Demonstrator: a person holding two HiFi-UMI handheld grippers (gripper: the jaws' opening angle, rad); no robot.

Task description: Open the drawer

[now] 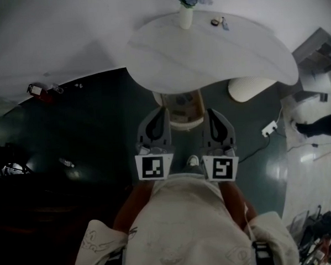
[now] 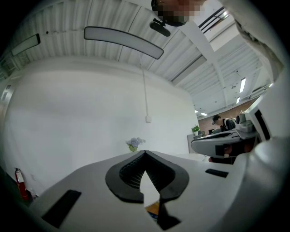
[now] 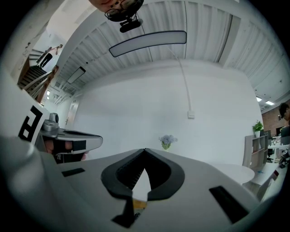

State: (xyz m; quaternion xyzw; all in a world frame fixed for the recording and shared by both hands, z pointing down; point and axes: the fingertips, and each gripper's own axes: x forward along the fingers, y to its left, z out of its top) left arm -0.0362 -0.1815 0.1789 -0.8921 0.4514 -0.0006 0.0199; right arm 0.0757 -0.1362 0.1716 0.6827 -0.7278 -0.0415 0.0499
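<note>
White tabletop (image 1: 206,55) fills the twelve o'clock part of your head view, with a vase of flowers (image 1: 186,14) and a few small items (image 1: 219,22) near its far rim; the floor (image 1: 87,122) beneath is dark green. You hold the left gripper (image 1: 160,109) and right gripper (image 1: 210,111) side by side at frame centre, level, tips toward twelve o'clock. A beige unit (image 1: 183,103) stands under the table's near edge, between and just ahead of the two tips. It is the only candidate for the drawer, and no handle or front can be made out on it. Neither gripper touches it. A white round seat (image 1: 250,88) lies at two o'clock and a power strip (image 1: 269,129) at three. In the left gripper view the jaws are clenched tip to tip, with nothing between them. They face a bare white wall (image 2: 81,118), with a wall box (image 2: 147,118) at twelve o'clock and the other gripper at three. The drawer is not visible here. In the right gripper view the jaws are likewise pressed together and empty, facing the same wall. The vase sits just past the tips at one o'clock, and the drawer is again out of sight.
</note>
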